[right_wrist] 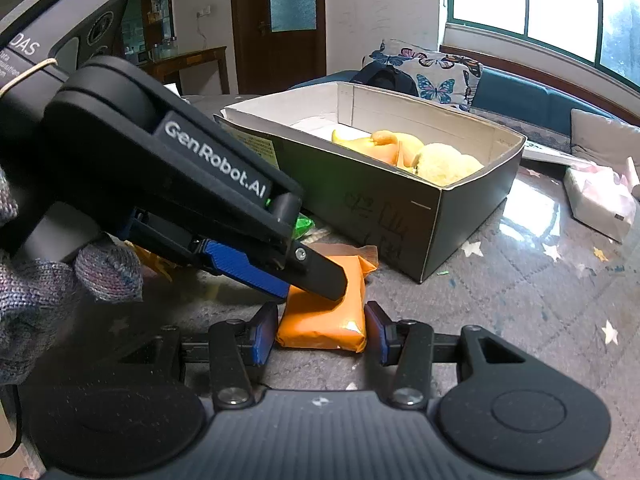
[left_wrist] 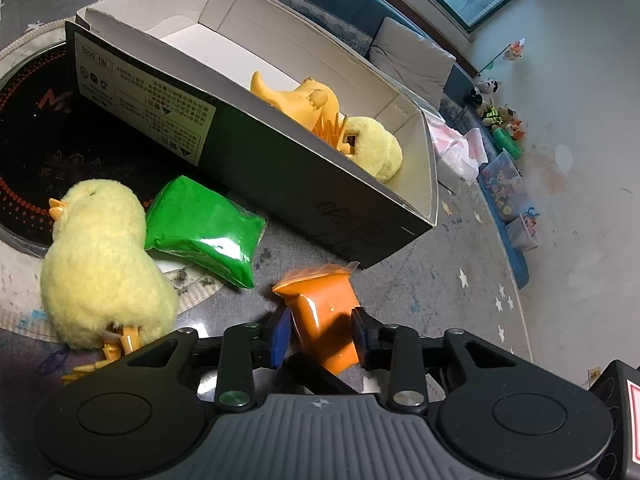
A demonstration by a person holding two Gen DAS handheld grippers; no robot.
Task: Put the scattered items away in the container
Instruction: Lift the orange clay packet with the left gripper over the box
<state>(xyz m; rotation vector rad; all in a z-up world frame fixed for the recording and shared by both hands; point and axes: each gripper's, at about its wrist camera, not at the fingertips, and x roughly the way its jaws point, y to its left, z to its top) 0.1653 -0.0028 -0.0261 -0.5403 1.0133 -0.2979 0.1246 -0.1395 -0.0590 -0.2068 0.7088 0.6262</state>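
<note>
An orange clay packet (left_wrist: 326, 316) lies on the table between the fingers of my left gripper (left_wrist: 322, 334), whose jaws stand close on both its sides. In the right wrist view the same packet (right_wrist: 320, 320) sits between the fingers of my right gripper (right_wrist: 322, 330), jaws open around it. The left gripper's fingers (right_wrist: 320, 276) press on the packet from above. The open cardboard box (left_wrist: 280, 168) holds a yellow plush chick (left_wrist: 376, 148) and an orange plastic toy (left_wrist: 304, 100). A second plush chick (left_wrist: 100, 260) and a green packet (left_wrist: 204, 228) lie outside it.
A round dark mat (left_wrist: 36, 152) lies under the box's left end. A tissue pack (right_wrist: 600, 200) lies to the right of the box. A sofa with cushions (right_wrist: 440, 72) stands behind. Toys and bins (left_wrist: 504, 184) line the wall.
</note>
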